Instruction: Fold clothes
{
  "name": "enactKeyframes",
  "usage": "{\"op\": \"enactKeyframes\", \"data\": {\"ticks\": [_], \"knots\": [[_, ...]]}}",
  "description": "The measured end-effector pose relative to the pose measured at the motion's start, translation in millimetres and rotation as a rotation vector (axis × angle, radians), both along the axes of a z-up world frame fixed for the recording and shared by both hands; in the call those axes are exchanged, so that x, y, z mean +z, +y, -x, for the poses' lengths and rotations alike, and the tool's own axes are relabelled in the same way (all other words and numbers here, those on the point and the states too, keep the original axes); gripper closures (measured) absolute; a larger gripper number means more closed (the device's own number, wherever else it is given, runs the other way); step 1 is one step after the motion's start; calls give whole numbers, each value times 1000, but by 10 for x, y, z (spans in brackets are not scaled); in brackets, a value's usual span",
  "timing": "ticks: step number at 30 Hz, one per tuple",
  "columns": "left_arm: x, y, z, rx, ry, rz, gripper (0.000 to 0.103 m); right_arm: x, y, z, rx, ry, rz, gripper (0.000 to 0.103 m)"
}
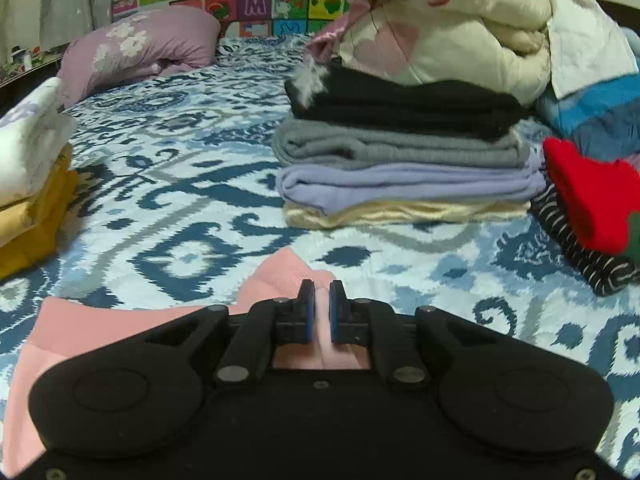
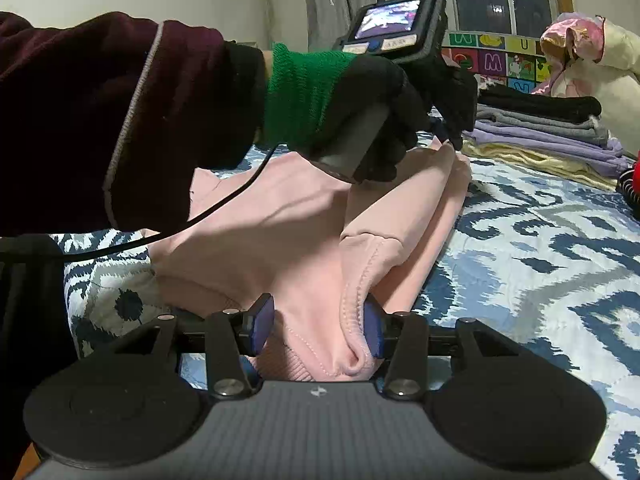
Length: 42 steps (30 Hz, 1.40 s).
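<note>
Pink fabric bunches between the half-open jaws of the right gripper (image 2: pixel 318 330), a hem fold of the pink garment (image 2: pixel 304 216) lying against one pad, not clearly pinched. Farther along the patterned bedspread (image 2: pixel 540 248), a gloved hand (image 2: pixel 384 120) steers the left gripper (image 1: pixel 322 304), jaws nearly closed on a pink edge. Mid-fold, it seems; next, that edge likely needs carrying across and smoothing flat. Beyond, a stack of folded clothes (image 1: pixel 400 152) waits.

Pink garment (image 2: pixel 304 216) lies partly folded, apparently rumpled.
</note>
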<state>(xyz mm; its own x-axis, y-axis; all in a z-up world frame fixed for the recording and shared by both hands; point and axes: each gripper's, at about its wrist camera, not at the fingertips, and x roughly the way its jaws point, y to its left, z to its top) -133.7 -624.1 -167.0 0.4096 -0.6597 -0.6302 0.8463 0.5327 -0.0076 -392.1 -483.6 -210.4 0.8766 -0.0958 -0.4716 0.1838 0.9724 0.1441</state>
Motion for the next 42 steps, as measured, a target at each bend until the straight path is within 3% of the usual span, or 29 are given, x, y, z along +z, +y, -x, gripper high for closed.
{"op": "enactKeyframes", "data": {"ticks": [1, 3, 4, 11, 12, 17, 22, 24, 27, 29, 32, 37, 42], "knots": [[-32, -40, 6, -24, 2, -19, 95, 1, -3, 7, 0, 0, -4, 55], [-40, -63, 15, -55, 9, -30, 62, 3, -10, 4, -2, 1, -16, 53], [-10, -31, 19, -59, 15, -18, 60, 1, -9, 4, -4, 1, -22, 53], [349, 677, 148, -65, 57, 115, 63, 14, -31, 18, -23, -2, -39, 51], [364, 791, 211, -78, 66, 116, 68, 17, -32, 19, -26, -2, -39, 50], [261, 1176, 645, -202, 64, 64, 82, 60, -11, 39, -45, -3, -28, 48], [-84, 1217, 858, -277, 45, -51, 82, 165, 26, 149, -58, -7, 0, 44], [-155, 1243, 853, -295, 43, -56, 82, 200, 42, 219, -58, 1, 17, 44], [-10, 1444, 744, -262, 97, 29, 82, 238, 24, 353, -84, -3, 53, 49], [44, 1563, 696, -244, 93, 50, 82, 253, -37, 398, -100, -43, 37, 67], [64, 1690, 642, -229, 93, 66, 82, 287, -92, 308, -146, -103, 41, 79], [-46, 1767, 548, -198, 116, 81, 82, 266, -143, 84, -199, -145, 19, 83], [-207, 1792, 452, -166, 139, 60, 82, 86, -171, -145, -151, -3, -53, 83]]}}
